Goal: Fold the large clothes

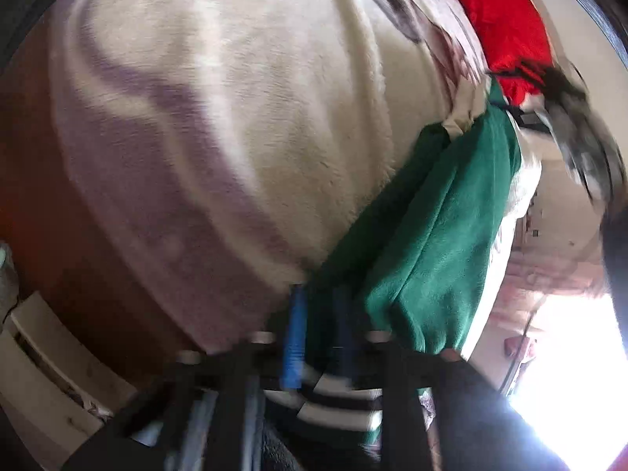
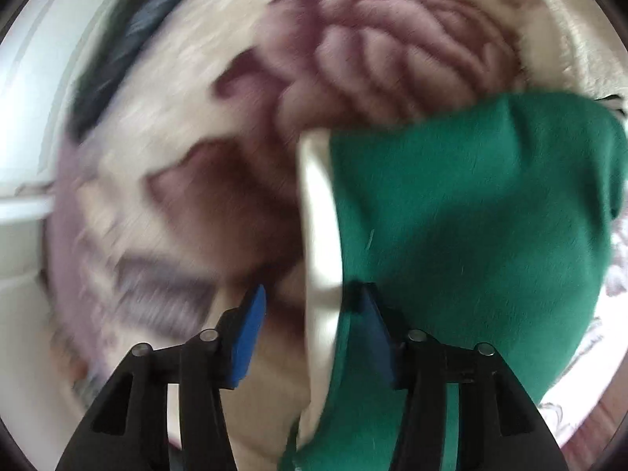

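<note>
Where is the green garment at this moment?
In both wrist views the green garment lies on the right, over the cream floral blanket. Its edge hangs between the open right gripper pads; red cloth lies beyond it.

1. Both views are fisheye: straight lines bow outward, and a dark circular rim cuts off the corners.
2. Daylight dominates. In the left wrist view a window area (image 1: 569,353) at the lower right is blown out to pure white, with glare spilling over its edges.
3. Motion blur smears both pictures. In the right wrist view the floral blanket (image 2: 353,78) is streaked, most strongly on the left side.
4. The green cloth (image 2: 471,204) is evenly lit and comparatively sharp; its pile is visible.
5. In the left wrist view the cream blanket (image 1: 255,98) is bright at the centre, and soft mauve shadows cross it.
6. The lower foreground is dark and out of focus there.
</note>
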`<state>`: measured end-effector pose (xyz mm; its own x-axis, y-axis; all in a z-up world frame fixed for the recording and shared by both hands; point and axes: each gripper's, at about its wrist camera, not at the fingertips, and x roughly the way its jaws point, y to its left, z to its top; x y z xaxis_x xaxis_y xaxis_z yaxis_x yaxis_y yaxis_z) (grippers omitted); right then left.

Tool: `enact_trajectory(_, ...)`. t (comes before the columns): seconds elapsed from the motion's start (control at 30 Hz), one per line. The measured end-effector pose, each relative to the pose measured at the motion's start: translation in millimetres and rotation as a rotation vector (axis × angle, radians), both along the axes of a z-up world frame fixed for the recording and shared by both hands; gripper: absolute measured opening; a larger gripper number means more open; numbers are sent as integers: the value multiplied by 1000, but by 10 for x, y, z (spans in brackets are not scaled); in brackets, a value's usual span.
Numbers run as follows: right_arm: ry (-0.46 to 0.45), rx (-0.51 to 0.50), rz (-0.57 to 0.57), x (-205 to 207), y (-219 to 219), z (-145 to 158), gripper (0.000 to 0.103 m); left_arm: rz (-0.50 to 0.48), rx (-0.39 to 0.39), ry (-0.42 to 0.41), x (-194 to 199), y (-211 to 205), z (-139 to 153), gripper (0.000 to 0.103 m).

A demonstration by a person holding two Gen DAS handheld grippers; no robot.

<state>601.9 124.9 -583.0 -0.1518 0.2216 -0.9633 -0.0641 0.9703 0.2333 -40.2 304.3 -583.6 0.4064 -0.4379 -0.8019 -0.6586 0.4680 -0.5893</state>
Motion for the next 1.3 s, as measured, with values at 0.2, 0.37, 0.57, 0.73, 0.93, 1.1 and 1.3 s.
enact_trajectory(0.2,145,266,-92,-1068,-1171,441,53,118,-94,-27,-344,-90,173,69)
enact_trajectory(0.37,351,237,-337,-2741,-2599,63,53,113,-129,-10,-383,-459,243,69)
enact_trajectory(0.57,652,484,-817,-4569,-3329,-956,53,170,-169,42,-297,-739,-36,69)
enact_trajectory(0.73,544,719,-1052,-4999,-3351,-1197,21,198,-133,49,-222,-797,-132,61)
enact_trajectory(0.93,432,657,-931,-5044,-3290,-798,0,150,74,-6,-78,-679,256,3)
enact_trajectory(1.1,450,720,-918,-5306,-3334,-760,0,143,108,18,-164,-541,209,3)
enact_trajectory(1.3,534,769,-1028,-5304,-3368,-1074,49,140,62,8,-319,-404,22,4)
